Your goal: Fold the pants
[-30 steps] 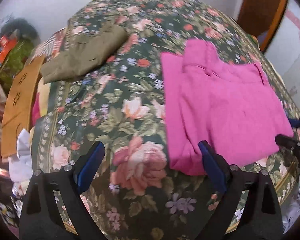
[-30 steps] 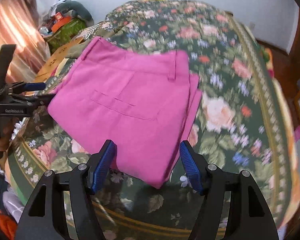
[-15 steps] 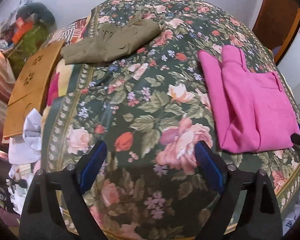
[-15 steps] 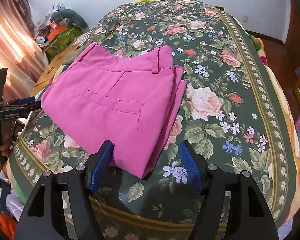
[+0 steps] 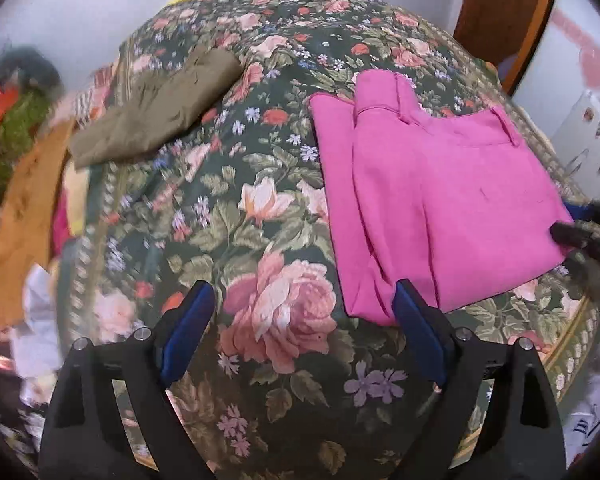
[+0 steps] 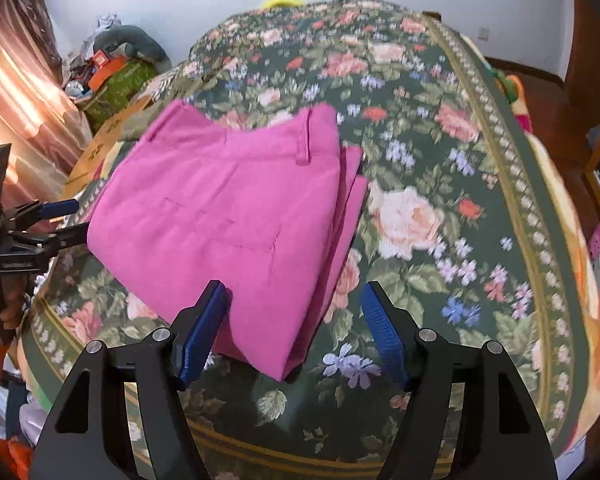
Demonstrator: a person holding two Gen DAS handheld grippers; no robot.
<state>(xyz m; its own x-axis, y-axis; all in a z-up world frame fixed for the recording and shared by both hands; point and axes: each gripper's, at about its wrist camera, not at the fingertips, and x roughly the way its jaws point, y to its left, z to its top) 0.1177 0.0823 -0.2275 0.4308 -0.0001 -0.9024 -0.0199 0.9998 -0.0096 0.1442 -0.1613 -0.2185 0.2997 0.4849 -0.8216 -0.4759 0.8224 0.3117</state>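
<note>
Half a second ago the pink pants (image 5: 440, 200) sat at the frame's right edge; now they fill the right half, folded on the bed (image 5: 260, 240). Left gripper (image 5: 302, 332) and right gripper (image 6: 296, 332) gape wide, empty (folding looks finished).

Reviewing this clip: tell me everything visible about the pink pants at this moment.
The pink pants are bright magenta, of a smooth woven-looking fabric, folded into a compact stack of layers lying flat on the floral bedspread. The waistband with a belt loop lies at the far end, and a back welt pocket faces up. Folded leg layers stick out along one side edge, unevenly stacked. Both the left gripper and right gripper are open near its corners, neither gripping it.
</note>
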